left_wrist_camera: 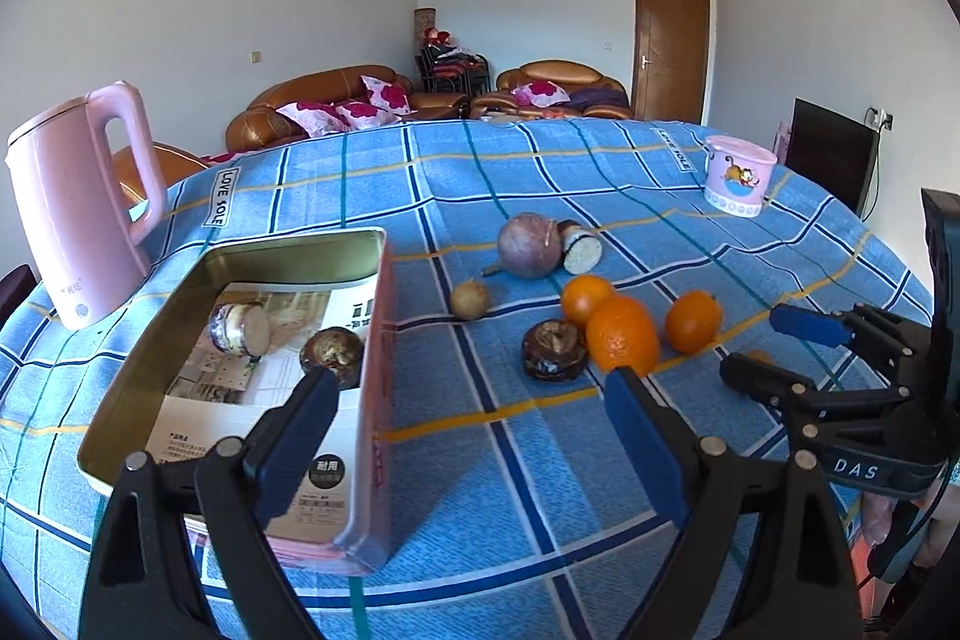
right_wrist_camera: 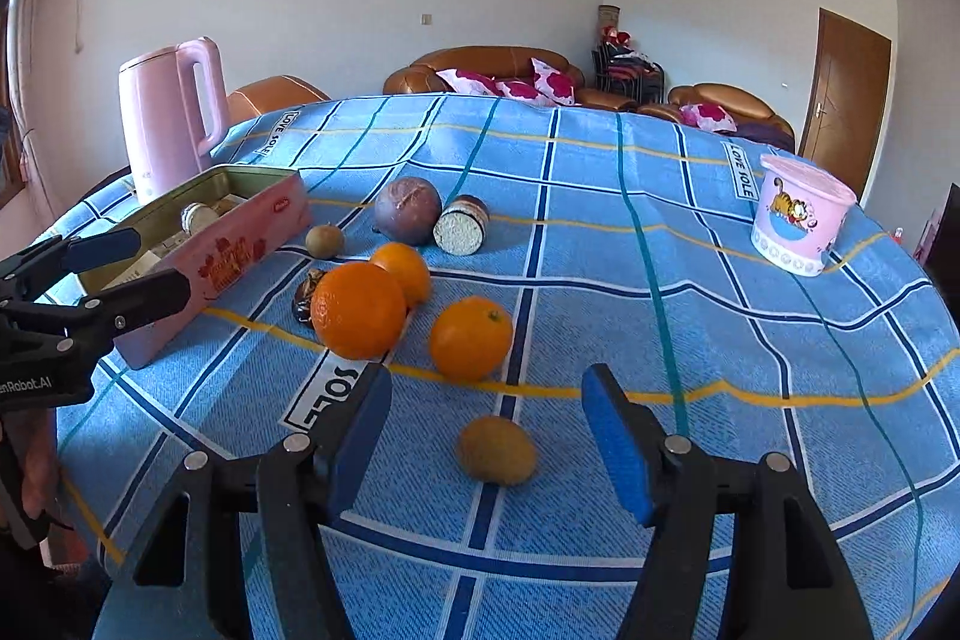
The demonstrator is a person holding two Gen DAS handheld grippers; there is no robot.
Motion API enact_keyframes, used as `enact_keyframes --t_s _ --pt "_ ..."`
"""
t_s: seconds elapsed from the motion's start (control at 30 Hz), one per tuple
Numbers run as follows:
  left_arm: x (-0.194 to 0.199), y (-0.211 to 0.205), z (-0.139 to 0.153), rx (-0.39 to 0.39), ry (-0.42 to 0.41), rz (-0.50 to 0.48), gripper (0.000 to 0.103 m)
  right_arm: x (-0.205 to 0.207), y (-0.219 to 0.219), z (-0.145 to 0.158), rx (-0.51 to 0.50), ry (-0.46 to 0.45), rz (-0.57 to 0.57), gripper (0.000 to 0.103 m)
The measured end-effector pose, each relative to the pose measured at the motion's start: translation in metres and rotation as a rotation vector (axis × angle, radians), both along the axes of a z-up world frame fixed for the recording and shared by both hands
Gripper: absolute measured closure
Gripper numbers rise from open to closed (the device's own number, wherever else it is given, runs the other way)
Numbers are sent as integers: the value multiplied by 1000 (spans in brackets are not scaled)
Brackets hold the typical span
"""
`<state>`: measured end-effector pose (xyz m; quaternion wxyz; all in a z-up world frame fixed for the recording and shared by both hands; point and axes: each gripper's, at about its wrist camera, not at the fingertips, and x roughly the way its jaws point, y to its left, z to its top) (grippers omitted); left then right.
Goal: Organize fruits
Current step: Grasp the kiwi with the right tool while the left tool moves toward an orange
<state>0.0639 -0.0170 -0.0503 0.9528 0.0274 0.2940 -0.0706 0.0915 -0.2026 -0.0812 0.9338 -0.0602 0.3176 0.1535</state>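
Both my left gripper (left_wrist_camera: 474,421) and right gripper (right_wrist_camera: 486,433) gape empty; two pieces lie in the tin (left_wrist_camera: 150,364) at lower left, while oranges (right_wrist_camera: 358,310) and the rest wait mid-frame on the cloth (right_wrist_camera: 660,280).

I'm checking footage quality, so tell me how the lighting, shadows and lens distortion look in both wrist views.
Left wrist: bright daylight, soft short shadows under the oranges; fisheye bows the tablecloth edge, dark corners. Right wrist: same even light, sharp focus on the small yellowish fruit; walls curve, no strong glare.
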Motion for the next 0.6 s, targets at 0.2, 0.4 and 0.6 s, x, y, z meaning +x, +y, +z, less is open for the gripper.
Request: enact_keyframes --t_s 0.2,0.4,0.6 --pt "8 -24 0 36 -2 -37 11 3 0 -9 -16 53 11 45" --pt "16 -39 -7 52 31 -76 13 7 2 -15 -13 99 38 72" --pt "25 -52 -10 64 49 -111 22 4 -1 -12 8 77 24 73"
